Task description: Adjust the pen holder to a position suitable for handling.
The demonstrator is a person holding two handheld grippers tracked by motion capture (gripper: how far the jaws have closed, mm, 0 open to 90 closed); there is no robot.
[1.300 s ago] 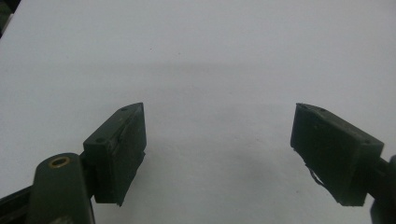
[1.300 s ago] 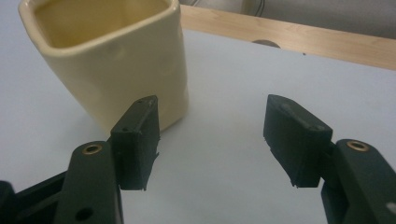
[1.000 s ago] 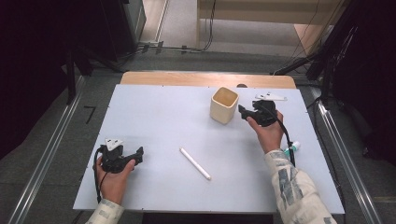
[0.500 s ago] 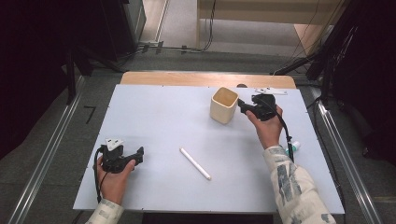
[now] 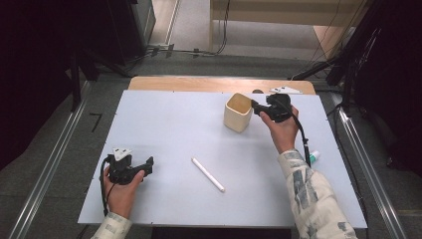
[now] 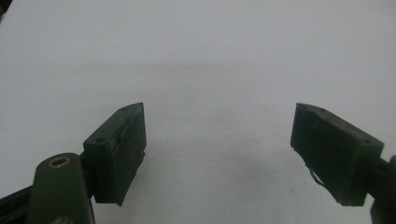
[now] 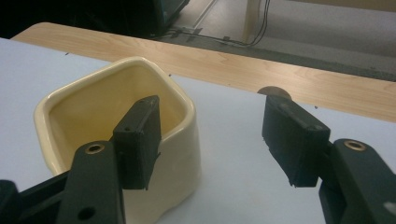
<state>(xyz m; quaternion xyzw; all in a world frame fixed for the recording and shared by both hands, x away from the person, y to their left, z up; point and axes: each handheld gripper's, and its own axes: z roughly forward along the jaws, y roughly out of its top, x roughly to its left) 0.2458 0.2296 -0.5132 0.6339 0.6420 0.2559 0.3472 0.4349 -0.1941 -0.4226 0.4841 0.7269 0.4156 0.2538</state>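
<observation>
right gripper: jaws wide, holding nothing, one jaw over cream ceramic cup rim | left gripper: wide open, empty | white pen: between them

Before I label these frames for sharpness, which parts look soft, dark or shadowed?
High view: the surround is very dark, the white table evenly lit, and the cup and pen are sharp. Left gripper view: the left hand-held gripper has soft jaw edges and casts a faint shadow. Right gripper view: the right hand-held gripper looks blurred up close; the cup's rim is clearer.
</observation>
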